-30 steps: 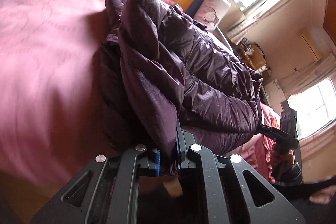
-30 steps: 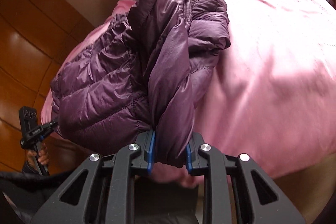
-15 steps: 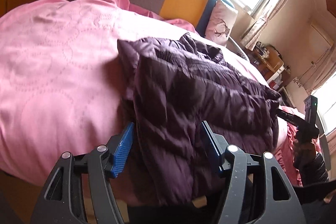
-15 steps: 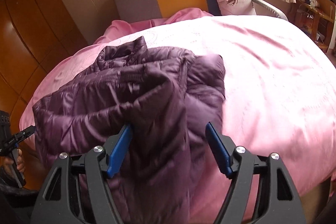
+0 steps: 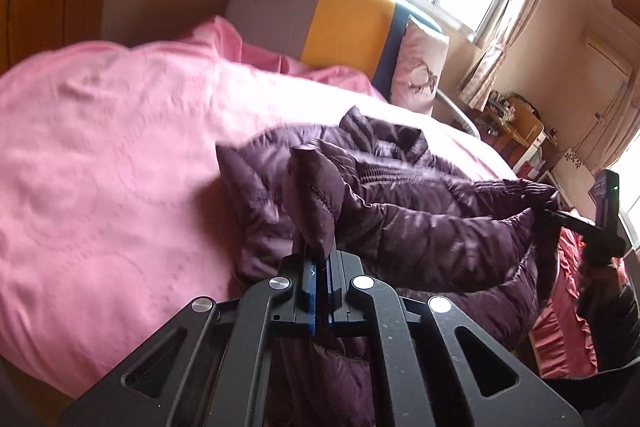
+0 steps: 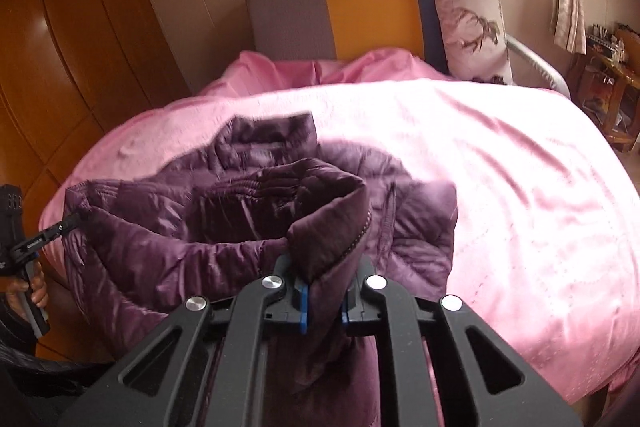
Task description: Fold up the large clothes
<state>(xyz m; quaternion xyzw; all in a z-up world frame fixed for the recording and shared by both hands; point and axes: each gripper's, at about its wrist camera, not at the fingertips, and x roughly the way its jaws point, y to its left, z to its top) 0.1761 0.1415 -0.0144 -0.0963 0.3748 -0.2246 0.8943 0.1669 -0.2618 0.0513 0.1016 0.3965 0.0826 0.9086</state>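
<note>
Purple quilted fabric filled the near half of both wrist views: the down jacket [image 5: 420, 211] lay bunched on the pink bedspread [image 5: 112, 155], near the edge of the bed, with its collar toward the far headboard [image 6: 360, 3].

Half a second before, both pairs of jaws had stood wide apart over the jacket, the fabric lying slack between them. Now each had closed again. The left gripper [image 5: 319, 267] had its blue pads pressed nearly together on a thin fold at the jacket's left edge, and that fold stood up out of the jaws. The right gripper [image 6: 323, 301] was clamped on a thicker roll of the hem or sleeve at the right edge, its jaws a little further apart because of the padding.

By my judgement, this was a fresh grasp after a release, so one fold had likely been laid and the next was being set up. The jacket still looked lumpy rather than flat, and slippery puffed fabric could spring back when let go.
</note>
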